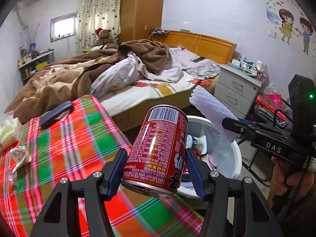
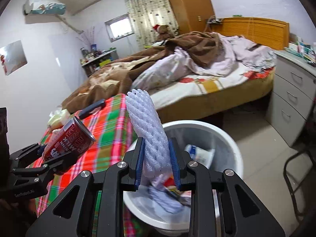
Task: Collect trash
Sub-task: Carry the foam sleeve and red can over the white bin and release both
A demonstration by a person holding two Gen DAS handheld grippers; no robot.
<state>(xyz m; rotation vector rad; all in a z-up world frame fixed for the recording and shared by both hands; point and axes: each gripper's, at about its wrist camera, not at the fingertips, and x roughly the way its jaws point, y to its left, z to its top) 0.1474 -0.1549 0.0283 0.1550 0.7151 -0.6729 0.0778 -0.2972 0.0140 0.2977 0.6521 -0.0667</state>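
Bedroom with an unmade bed [image 2: 207, 83] and grey drawers [image 2: 292, 106]. Plaid-covered table [image 1: 65, 148] carries crumpled wrappers [image 1: 19, 156] at its left edge. Left gripper [image 1: 156, 169] clamps a red can [image 1: 158, 150] at the table's right edge; right gripper [image 2: 157, 162] clamps white foam netting [image 2: 148, 126] over the white bin [image 2: 233, 148].

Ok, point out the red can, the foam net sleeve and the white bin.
red can [image 1: 156, 150], left wrist view, on its printed side between the pads.
foam net sleeve [image 2: 146, 118], right wrist view, on its mesh middle above the pads.
white bin [image 2: 235, 148], right wrist view, on its right rim.
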